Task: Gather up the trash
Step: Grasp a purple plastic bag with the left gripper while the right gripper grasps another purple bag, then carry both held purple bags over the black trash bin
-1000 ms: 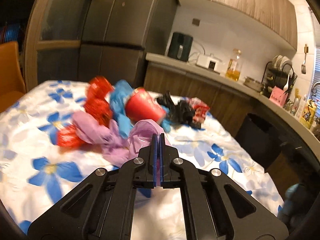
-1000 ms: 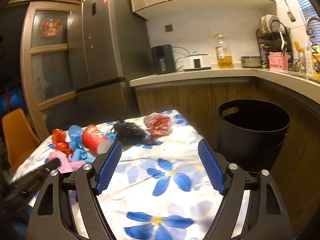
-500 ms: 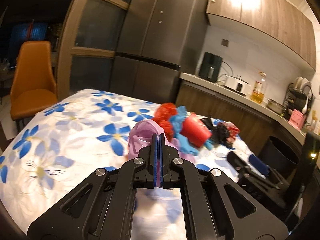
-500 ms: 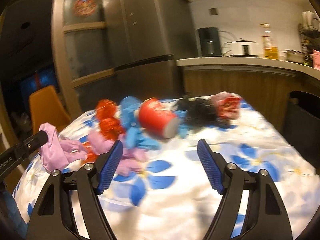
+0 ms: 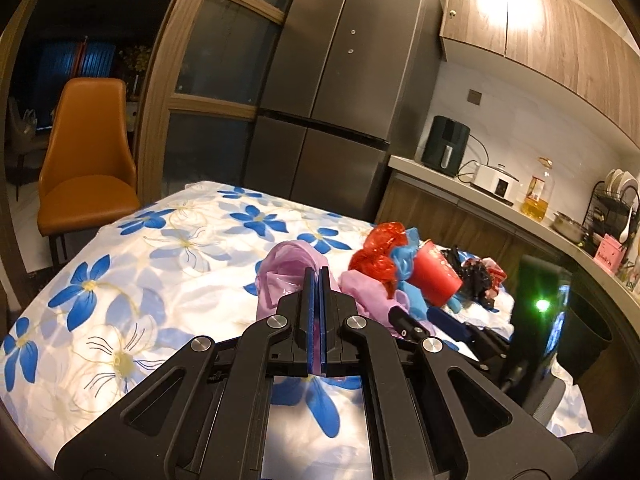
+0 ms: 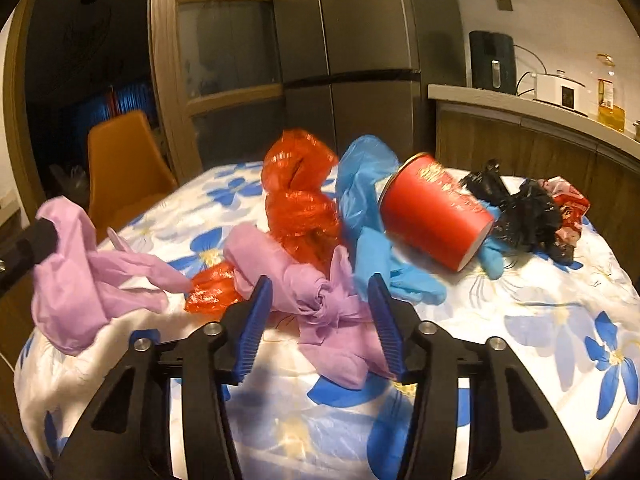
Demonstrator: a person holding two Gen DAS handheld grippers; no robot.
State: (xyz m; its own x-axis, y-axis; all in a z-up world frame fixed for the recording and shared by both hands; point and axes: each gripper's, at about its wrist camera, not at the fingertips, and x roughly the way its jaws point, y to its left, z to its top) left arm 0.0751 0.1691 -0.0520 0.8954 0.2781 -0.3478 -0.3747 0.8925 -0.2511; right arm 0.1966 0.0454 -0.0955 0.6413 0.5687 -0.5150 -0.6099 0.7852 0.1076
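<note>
Your right gripper (image 6: pixel 318 316) has the knotted pale-purple plastic bag (image 6: pixel 316 300) lying between its blue pads, directly ahead and slightly below, near the front edge of the floral-clothed tabletop (image 6: pixel 540 320). The jaws have just been closing and stand about half wide; the pads flank the knot but do not yet look pressed on it. The bag's long axis runs across the jaws, from its upper left end down to a flat tail at lower right, so you are closing across the bunched middle.

Your left gripper (image 5: pixel 318 280) is clamped fully together on a second crumpled pale-purple plastic bag (image 5: pixel 280 276), held off the cloth and away from the pile. The right hand is the nearer one to the remaining trash.

The right wrist view shows the pile plainly: red mesh wrapper (image 6: pixel 300 200), blue glove (image 6: pixel 368 216), red paper cup (image 6: pixel 432 220) on its side, black bag (image 6: pixel 520 208). Only the left wrist view shows the dark bin (image 5: pixel 588 328) past the tabletop's right edge.
</note>
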